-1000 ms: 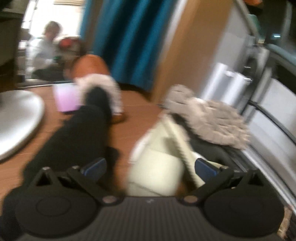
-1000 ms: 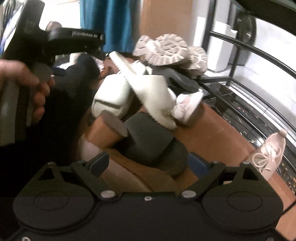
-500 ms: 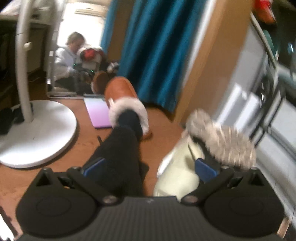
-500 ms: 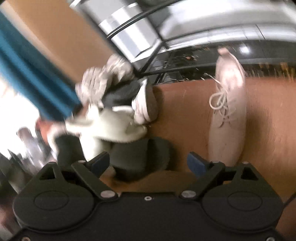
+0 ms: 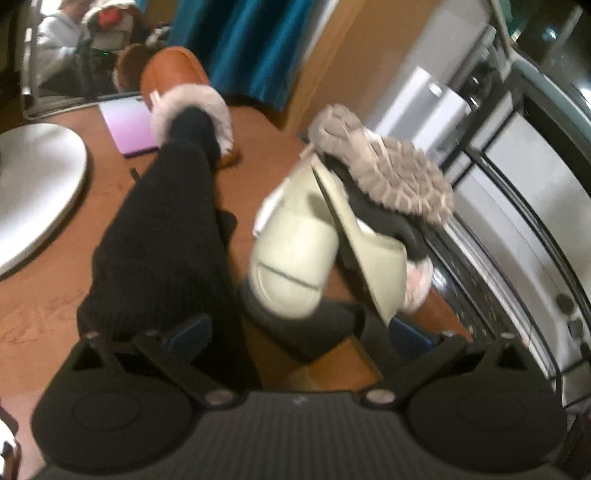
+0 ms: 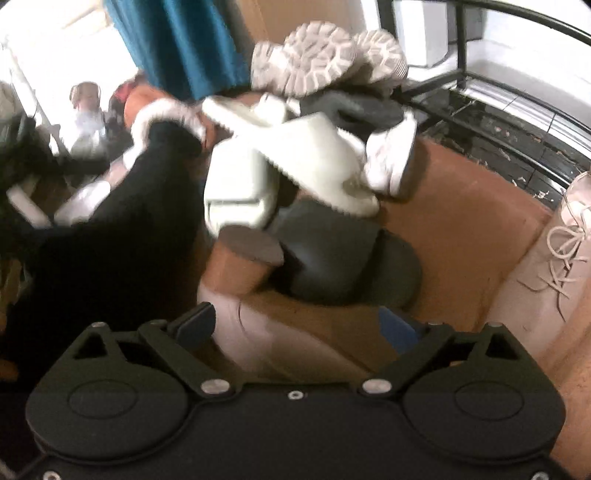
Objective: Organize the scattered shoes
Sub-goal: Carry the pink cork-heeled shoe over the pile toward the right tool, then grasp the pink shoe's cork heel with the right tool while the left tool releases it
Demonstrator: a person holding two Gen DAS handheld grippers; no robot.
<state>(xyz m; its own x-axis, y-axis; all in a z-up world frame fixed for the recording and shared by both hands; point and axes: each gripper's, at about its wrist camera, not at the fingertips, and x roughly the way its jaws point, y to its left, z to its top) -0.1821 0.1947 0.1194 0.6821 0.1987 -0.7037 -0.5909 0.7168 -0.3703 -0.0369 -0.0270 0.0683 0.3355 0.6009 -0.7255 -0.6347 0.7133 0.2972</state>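
A heap of shoes lies on the brown floor: two cream slides (image 5: 295,254) (image 6: 295,162), a dark grey slide (image 6: 343,254), chunky-soled sneakers turned sole up (image 5: 388,173) (image 6: 317,55) and a small white-pink sneaker (image 6: 391,158). A beige block-heel boot (image 6: 258,332) lies just under my right gripper (image 6: 297,325), which is open and grips nothing. A pale pink laced sneaker (image 6: 554,258) lies apart at the right. My left gripper (image 5: 297,330) is open over the heap's near edge, empty. A person's black-trousered leg (image 5: 162,240) in an orange fur-lined slipper (image 5: 177,74) stretches beside the heap.
A black metal rack (image 5: 517,184) (image 6: 480,92) stands right of the heap. A white round fan base (image 5: 33,184) and a purple pad (image 5: 129,125) lie on the floor at the left. A teal curtain (image 5: 240,48) hangs behind, and a person (image 5: 59,33) sits far back.
The right wrist view has rolled back upright, from the pink sneaker to the heap and boot. The left view has swung right and down, bringing the heap closer. Both grippers stay open.
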